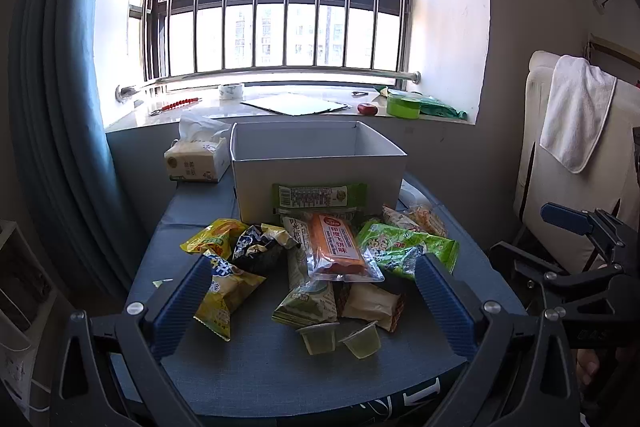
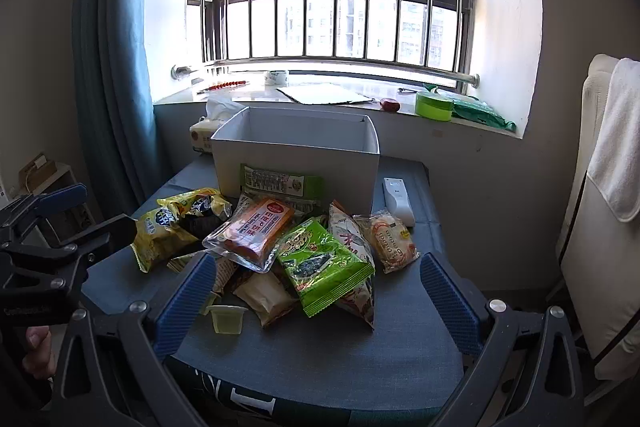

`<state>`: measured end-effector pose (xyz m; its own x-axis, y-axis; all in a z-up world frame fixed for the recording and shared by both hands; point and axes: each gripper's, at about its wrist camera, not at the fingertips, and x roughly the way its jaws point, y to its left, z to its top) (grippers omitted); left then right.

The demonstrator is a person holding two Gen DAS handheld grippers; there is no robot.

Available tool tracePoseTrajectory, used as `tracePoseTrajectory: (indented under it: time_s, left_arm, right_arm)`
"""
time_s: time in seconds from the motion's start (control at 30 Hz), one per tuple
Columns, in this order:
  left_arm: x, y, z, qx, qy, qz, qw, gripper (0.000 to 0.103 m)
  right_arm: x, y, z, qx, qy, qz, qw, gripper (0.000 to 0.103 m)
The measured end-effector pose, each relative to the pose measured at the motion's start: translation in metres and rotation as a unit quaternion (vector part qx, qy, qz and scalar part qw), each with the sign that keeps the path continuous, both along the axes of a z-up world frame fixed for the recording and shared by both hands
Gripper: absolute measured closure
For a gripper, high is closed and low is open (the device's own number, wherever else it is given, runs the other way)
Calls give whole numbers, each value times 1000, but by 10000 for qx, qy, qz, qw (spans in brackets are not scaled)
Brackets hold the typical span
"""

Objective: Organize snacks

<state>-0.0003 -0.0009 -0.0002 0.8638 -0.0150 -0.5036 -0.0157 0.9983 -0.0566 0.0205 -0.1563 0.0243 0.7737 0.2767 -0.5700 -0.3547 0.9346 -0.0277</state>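
1. Left gripper (image 1: 314,303): jaws spread wide, holding nothing. Blue ribbed pads (image 1: 182,301) on dark angular frames with silver bolts. It hangs above the near edge of the table (image 1: 280,375), and the snack pile lies between the fingers in view; no contact seen.
2. Right gripper (image 2: 318,301): the same build, also wide open and empty, with its ribbed pads (image 2: 448,301) to either side of the pile, off the packets.
3. Table: covered in blue-grey woven cloth; white lettering at the near edge, unreadable.
4. Snack pile, loose at mid-table, just in front of the box:
   - orange packet (image 1: 336,247) in clear glossy film on top, printed "印度飞饼味";
   - crinkled yellow bags (image 1: 218,283) on the left, one with a dark blue panel;
   - green seaweed bag (image 2: 322,267), flat with a serrated seal, overlapping a white pouch with red characters;
   - round cake (image 2: 392,237) in clear wrap at the right edge of the pile;
   - two small clear jelly cups (image 1: 340,337) with greenish fill, nearest the grippers.
5. Box (image 1: 316,163): white card, rectangular, open-topped, behind the pile. A long green packet (image 1: 320,197) leans against its front wall.
6. Tissue pack (image 1: 198,157), soft, with a sheet pulled up, sits left of the box. A white remote (image 2: 398,201) lies to its right.
7. Windowsill beyond: tape roll (image 1: 231,91) and green round tin (image 1: 403,105).
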Motion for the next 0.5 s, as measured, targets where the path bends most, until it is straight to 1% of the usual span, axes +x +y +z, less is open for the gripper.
tracePoseTrajectory:
  time_s: [0.5]
  left_arm:
    - [0, -1, 2, 32, -4, -8, 10000, 0]
  right_arm:
    - [0, 0, 3, -35, -26, 27, 10000, 0]
